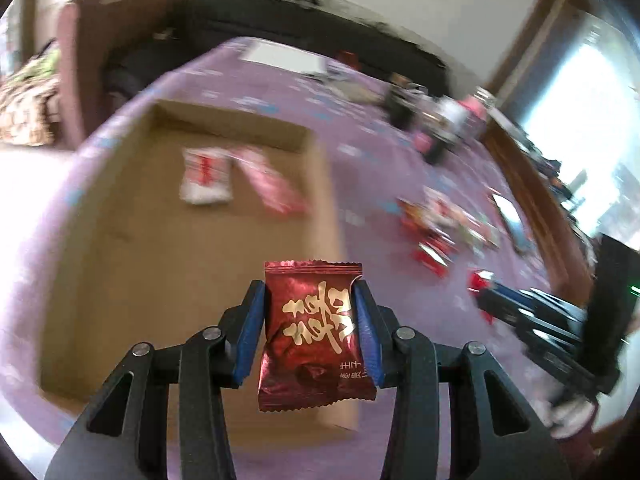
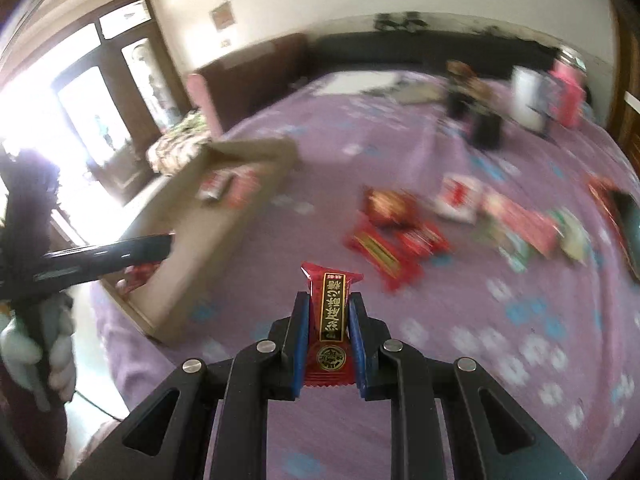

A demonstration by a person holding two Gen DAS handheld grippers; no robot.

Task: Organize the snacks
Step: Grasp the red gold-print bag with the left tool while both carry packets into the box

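My left gripper (image 1: 310, 292) is shut on a dark red foil snack packet with gold writing (image 1: 314, 332), held above the near right edge of an open cardboard box (image 1: 120, 240). The box holds a white-and-red packet (image 1: 206, 176) and a pink packet (image 1: 272, 184). My right gripper (image 2: 330, 304) is shut on a narrow red snack bar with a black-and-gold label (image 2: 330, 320), held above the purple bedspread (image 2: 460, 312). The box (image 2: 224, 216) lies to its left. A pile of loose snack packets (image 2: 460, 220) lies ahead on the spread; it also shows in the left wrist view (image 1: 444, 232).
The right gripper's body (image 1: 560, 328) shows at the right of the left wrist view; the left gripper's body (image 2: 100, 260) at the left of the right wrist view. Dark items, a white container (image 2: 528, 96) and a pink box (image 2: 568, 92) stand at the far side. Bright doors are to the side.
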